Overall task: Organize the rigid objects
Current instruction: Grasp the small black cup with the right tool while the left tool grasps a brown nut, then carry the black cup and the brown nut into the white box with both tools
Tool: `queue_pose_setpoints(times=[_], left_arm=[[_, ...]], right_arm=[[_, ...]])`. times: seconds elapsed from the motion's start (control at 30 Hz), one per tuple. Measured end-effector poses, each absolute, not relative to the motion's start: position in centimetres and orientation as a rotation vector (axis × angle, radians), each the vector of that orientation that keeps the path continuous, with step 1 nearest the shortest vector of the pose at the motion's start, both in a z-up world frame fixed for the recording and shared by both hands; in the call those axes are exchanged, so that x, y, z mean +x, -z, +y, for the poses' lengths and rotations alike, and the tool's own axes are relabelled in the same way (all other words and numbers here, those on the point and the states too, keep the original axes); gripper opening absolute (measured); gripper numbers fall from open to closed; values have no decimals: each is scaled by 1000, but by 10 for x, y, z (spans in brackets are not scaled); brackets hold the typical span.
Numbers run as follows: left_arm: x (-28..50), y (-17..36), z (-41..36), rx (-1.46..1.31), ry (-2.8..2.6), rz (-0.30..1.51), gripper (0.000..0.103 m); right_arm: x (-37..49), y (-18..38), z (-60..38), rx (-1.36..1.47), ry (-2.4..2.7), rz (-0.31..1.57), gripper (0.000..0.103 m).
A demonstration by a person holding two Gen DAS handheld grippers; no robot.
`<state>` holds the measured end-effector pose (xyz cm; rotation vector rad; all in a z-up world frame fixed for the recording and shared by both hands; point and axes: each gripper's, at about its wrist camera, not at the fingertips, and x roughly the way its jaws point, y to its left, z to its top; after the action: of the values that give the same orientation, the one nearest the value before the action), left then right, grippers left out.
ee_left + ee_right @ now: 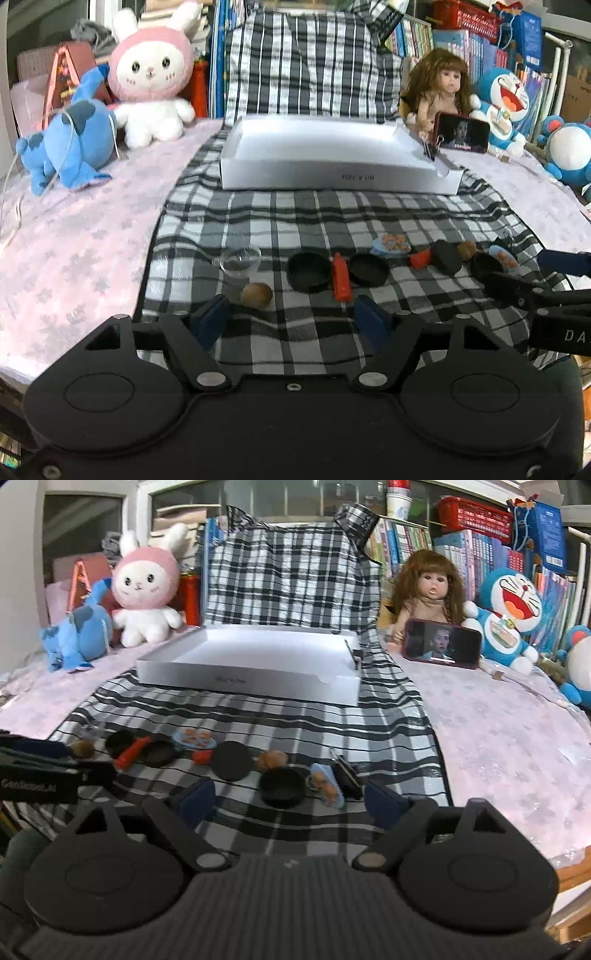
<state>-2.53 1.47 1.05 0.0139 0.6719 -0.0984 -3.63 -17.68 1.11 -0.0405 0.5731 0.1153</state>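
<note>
Small rigid objects lie in a row on the black-and-white checked cloth [295,221]: a clear cup [242,261], a walnut [257,294], black round lids [308,272], a red bottle [341,277], blue food-print keychains [390,244], another walnut [271,759] and a black lid [282,787]. A white shallow box [325,155] stands behind them, empty; it also shows in the right wrist view [258,661]. My left gripper [293,321] is open and empty, just before the walnut and red bottle. My right gripper [290,801] is open and empty, around the black lid and a keychain [327,788].
A pink bunny plush [151,77], a blue plush [70,144], a doll [441,88], a phone playing video [441,642] and Doraemon plushies [511,613] line the back. Books and baskets stand behind. A pink cover [517,746] lies on both sides of the cloth.
</note>
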Motion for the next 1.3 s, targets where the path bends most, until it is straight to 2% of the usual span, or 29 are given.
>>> queue_pose_setpoints(times=[0.1, 0.23, 0.3, 0.57, 0.63, 0.77, 0.87, 1.3], left_arm=[[-25, -12, 16, 38, 80, 647, 62], [-21, -9, 21, 28, 69, 658, 57], [-19, -6, 22, 28, 67, 662, 52], [-14, 0, 24, 18, 60, 647, 48], [-12, 2, 24, 11, 61, 646, 43], [-12, 3, 23, 14, 58, 634, 23], [-13, 2, 22, 25, 57, 625, 17], [-1, -27, 25, -43, 151, 618, 17]], right_arm=[[-39, -11, -175, -40, -131, 568, 79], [-37, -9, -171, -48, -141, 587, 63], [-35, -7, -169, -57, -142, 593, 60], [-25, 1, -168, -62, -123, 599, 50], [-24, 2, -167, -69, -121, 592, 49], [-20, 3, -166, -70, -112, 589, 38], [-18, 3, -165, -64, -115, 593, 37], [-8, -15, -168, -34, -137, 596, 37]])
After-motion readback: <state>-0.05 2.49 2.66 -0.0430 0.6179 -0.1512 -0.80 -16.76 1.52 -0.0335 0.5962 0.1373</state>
